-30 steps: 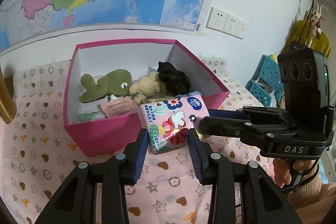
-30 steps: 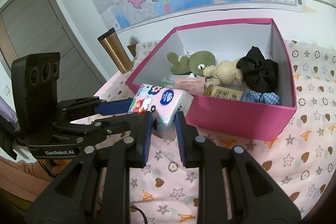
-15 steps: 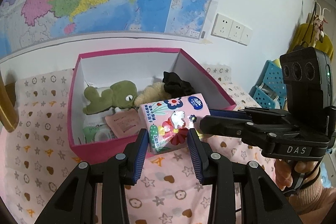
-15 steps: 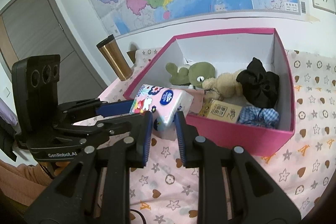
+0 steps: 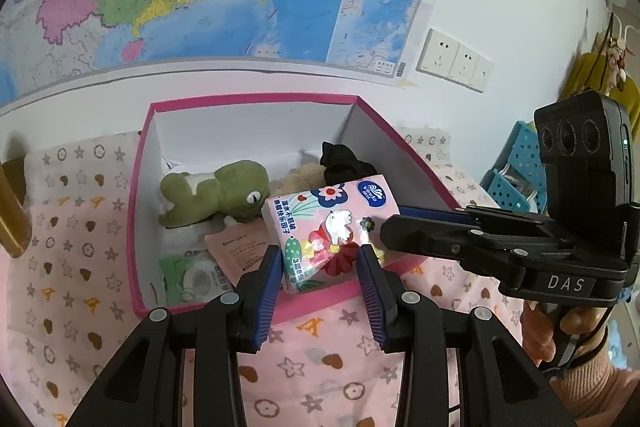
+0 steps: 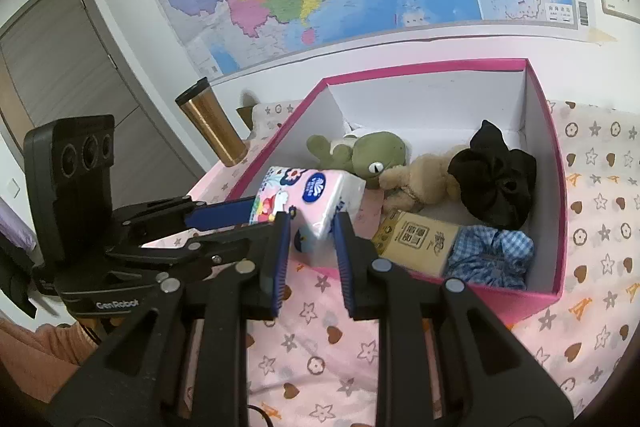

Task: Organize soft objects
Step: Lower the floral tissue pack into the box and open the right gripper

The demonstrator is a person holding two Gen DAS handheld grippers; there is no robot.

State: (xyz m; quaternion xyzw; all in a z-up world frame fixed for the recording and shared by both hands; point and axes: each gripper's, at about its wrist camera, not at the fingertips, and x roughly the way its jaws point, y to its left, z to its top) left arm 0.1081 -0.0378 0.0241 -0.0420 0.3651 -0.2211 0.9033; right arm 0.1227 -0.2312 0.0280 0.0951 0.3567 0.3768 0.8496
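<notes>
Left wrist view shows our left gripper clamped across the near end of the pink tissue pack, its blue pads pressing both sides. From the right wrist view, our right gripper pinches the other end of the same pack, so we carry it between both tools.

The pack hangs in the air over the near wall of the pink box, partly above the interior. Inside lie the green plush frog, a tan plush toy, a black scrunchie, a blue checked scrunchie and several flat packets.

We judge that we are mid-placement. Next we need to bring the pack further over the box, lower it onto a free patch, then release both grips together.

Compared with a second ago, the pack has travelled from in front of the box to above its rim, and the grips are unchanged.
</notes>
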